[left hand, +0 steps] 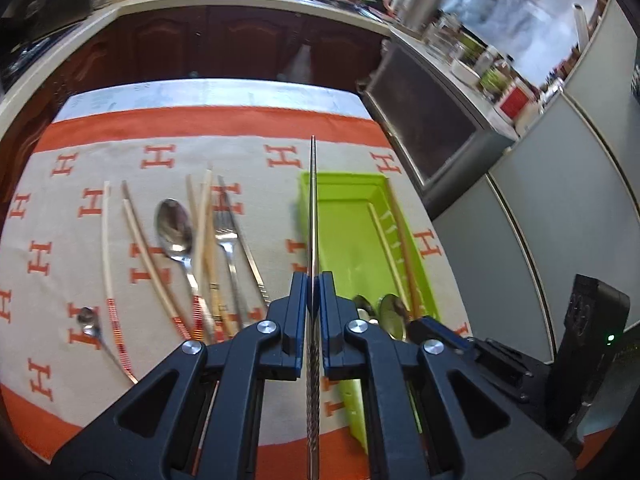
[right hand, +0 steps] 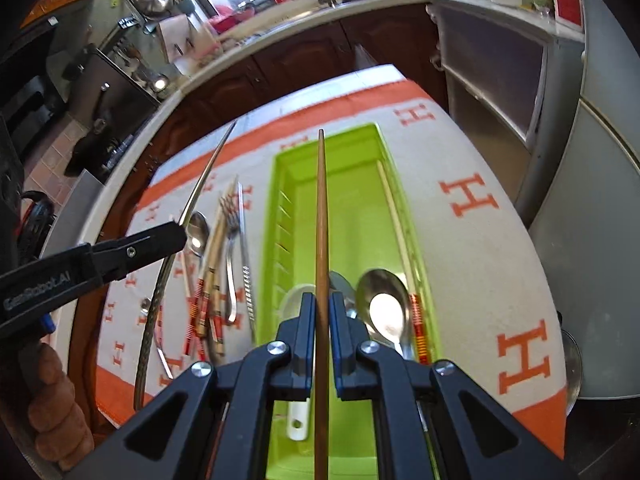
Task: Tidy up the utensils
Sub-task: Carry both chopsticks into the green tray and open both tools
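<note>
My left gripper (left hand: 313,280) is shut on a metal chopstick (left hand: 313,208) held above the cloth, just left of the green tray (left hand: 352,248). It also shows in the right wrist view (right hand: 176,232), its chopstick (right hand: 208,172) pointing away. My right gripper (right hand: 321,300) is shut on a brown wooden chopstick (right hand: 321,208) held lengthwise over the green tray (right hand: 352,216). The tray holds spoons (right hand: 384,312), a white spoon (right hand: 296,420) and chopsticks (right hand: 394,216). Loose chopsticks, a large spoon (left hand: 174,228), a fork (left hand: 226,236) and a small spoon (left hand: 86,320) lie on the cloth to the left.
The table wears a beige cloth with orange H marks (left hand: 160,156) and orange borders. A kitchen counter with dark cabinets (left hand: 224,40) runs behind. A grey cabinet (left hand: 432,120) stands at the right. A black device (left hand: 588,340) sits at the near right.
</note>
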Demonstrator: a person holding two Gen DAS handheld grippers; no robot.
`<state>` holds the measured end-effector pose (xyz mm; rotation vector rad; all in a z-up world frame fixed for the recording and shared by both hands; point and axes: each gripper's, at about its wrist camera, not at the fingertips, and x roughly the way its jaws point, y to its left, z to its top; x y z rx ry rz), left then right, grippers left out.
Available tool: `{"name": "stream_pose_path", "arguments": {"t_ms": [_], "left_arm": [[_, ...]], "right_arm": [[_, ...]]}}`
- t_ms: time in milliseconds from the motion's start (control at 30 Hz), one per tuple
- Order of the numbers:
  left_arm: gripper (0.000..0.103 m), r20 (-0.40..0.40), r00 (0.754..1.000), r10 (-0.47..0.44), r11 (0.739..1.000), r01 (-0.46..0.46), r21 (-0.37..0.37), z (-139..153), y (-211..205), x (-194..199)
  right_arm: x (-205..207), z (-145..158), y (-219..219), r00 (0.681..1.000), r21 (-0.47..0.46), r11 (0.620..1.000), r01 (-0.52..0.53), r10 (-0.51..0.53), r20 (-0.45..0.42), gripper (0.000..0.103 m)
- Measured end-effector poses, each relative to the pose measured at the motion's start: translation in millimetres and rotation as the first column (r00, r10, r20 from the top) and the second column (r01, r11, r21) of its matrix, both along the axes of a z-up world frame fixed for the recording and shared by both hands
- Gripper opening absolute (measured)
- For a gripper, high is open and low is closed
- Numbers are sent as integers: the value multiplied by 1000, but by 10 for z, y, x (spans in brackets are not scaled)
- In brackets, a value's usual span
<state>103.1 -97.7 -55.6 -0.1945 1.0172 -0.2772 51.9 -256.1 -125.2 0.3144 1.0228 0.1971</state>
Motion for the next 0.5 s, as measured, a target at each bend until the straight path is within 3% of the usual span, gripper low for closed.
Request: {"name": "stream_pose_path", "arguments": {"t_ms": [100,233,367,500], "left_arm": [[4,-19,999,-27,1000,28,13,-82,-213,26],[4,-47,998,-40,999,41,19,-207,-337,66],[4,-77,996,-47,999,48,8,-300,-414,128],[4,-105,992,-63,998,62,-10,-357,-516,180]], "right_arm": [[26,-52,-18,1000,-35,999,14,-15,-9,7],[47,-57,-145,998,-11,999,52,-52,-21,9],[23,-24,-253,997,2,997,76,-76,-12,25],[-15,18,-347,995,26,994,102,-102,-3,27]]}}
